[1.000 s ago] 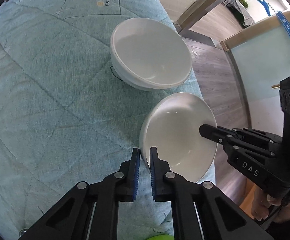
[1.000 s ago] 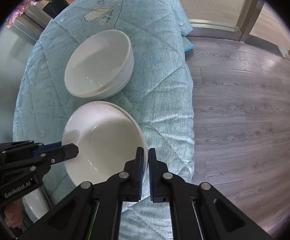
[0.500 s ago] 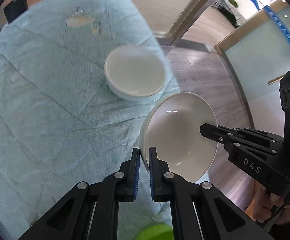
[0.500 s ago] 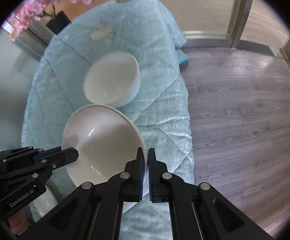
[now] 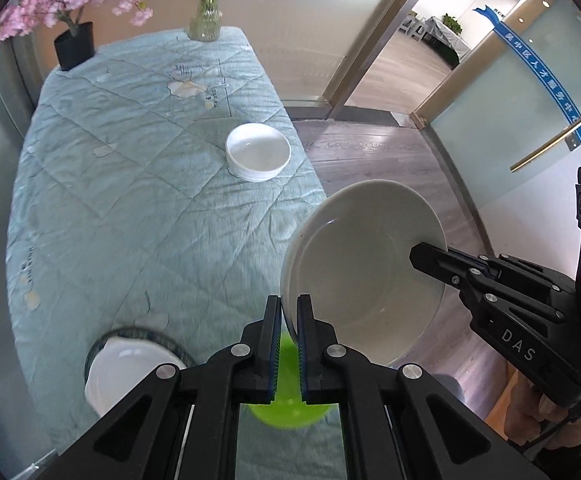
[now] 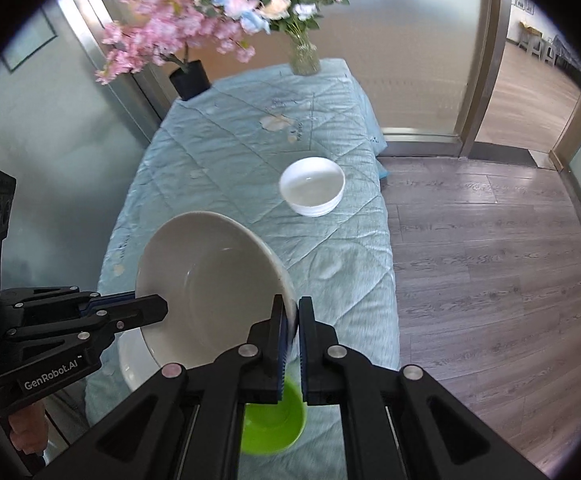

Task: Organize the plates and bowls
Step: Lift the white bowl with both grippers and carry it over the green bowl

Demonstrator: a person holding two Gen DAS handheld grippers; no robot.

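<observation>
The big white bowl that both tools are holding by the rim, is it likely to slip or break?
The big white bowl looks glazed and glossy, so its rim may slide between the pads. The left tool and the right tool pinch opposite edges, which probably steadies it. It looks ceramic and hangs above the table, so a drop could crack it.

Large bowl (image 5: 362, 268) held above the worktop (image 5: 130, 200) edge, small bowl (image 5: 258, 152) at 11 o'clock beyond it, vase (image 5: 205, 24) at the far end, plastic bowl (image 6: 274, 420) below at 6 o'clock, plate (image 5: 122, 372) at 8 o'clock.
</observation>
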